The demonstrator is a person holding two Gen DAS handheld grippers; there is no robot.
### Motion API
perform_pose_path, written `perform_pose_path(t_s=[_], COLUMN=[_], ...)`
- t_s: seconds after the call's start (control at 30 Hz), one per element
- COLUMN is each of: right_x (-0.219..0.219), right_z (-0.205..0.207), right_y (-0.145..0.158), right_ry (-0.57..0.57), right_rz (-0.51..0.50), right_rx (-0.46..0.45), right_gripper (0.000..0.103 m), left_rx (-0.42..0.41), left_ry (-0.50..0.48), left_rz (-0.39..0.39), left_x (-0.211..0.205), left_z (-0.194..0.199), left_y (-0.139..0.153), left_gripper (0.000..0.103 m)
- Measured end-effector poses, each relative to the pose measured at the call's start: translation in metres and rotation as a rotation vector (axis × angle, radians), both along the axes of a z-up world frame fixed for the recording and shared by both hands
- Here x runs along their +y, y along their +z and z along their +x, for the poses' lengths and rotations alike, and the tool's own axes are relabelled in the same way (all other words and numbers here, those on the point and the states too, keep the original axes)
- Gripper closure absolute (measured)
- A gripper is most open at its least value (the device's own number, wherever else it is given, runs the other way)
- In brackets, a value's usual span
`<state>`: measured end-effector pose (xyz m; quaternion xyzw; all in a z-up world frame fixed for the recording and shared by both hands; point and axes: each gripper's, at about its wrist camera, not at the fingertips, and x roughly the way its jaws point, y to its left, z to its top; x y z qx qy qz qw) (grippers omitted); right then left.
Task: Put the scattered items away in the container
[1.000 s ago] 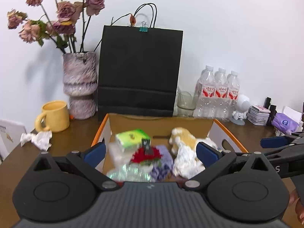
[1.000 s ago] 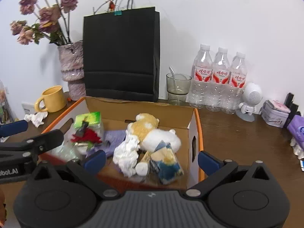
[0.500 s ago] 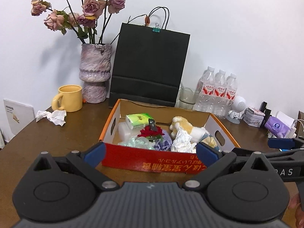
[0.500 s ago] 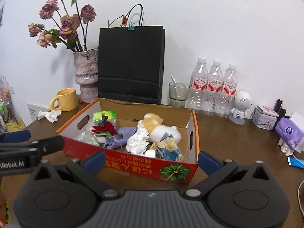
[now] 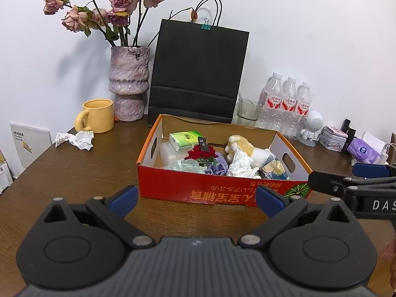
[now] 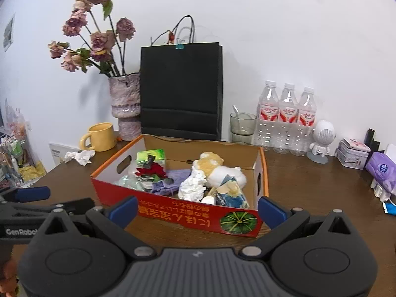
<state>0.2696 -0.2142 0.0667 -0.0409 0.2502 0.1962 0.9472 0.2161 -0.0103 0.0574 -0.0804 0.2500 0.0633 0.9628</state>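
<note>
You have drawn both grippers back and up from the red-and-orange cardboard box (image 5: 217, 190): a second ago they hung right over its contents, and now its whole printed front wall shows ahead of you on the brown wooden table (image 5: 74, 173). Your left gripper (image 5: 196, 198) is spread wide with nothing between its blue fingertips, and your right gripper (image 6: 198, 209) is likewise spread and empty, so whatever you last carried appears to be released inside. The box holds a green tissue packet (image 5: 186, 138) at the back left, a red fabric flower (image 5: 201, 154) with a dark clip on it, a purple cloth pouch (image 6: 170, 180), clear crinkled plastic (image 5: 183, 165), a crumpled white paper wad (image 6: 193, 188), a yellow-and-white plush toy (image 6: 217, 168) and a blue-and-cream packet (image 6: 231, 194) at the front right. One scattered item looks left over: a crumpled white tissue (image 5: 75, 139) lying on the table just beside the yellow ceramic mug (image 5: 96, 116), well apart from the box. That is probably your next pick, and your left gripper is the nearer one.
</note>
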Motion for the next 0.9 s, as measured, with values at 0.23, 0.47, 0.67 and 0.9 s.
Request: perform_pose_path(t_s=[0.23, 0.47, 0.67, 0.9], right_x=[-0.0007, -0.0020, -0.0028, -0.0030], right_z=[-0.0015, -0.0016, -0.0016, -0.0013], right_y=[0.0008, 0.0011, 0.0011, 0.0018], right_ry=[0.003, 0.001, 0.001, -0.001], right_rz=[0.006, 0.011, 0.014, 0.019], right_rx=[-0.002, -0.001, 0.001, 0.001], right_gripper=[0.000, 0.000, 0.000, 0.000], left_rx=[0.003, 0.006, 0.007, 0.005], left_ry=[0.004, 0.008, 0.010, 0.011], left_rz=[-0.007, -0.008, -0.009, -0.006], left_x=[-0.0015, -0.0031, -0.0036, -0.0038], left_z=[0.0008, 0.0005, 0.0007, 0.0002], left_y=[0.0014, 0.0013, 0.0017, 0.0029], left_gripper=[0.000, 0.000, 0.000, 0.000])
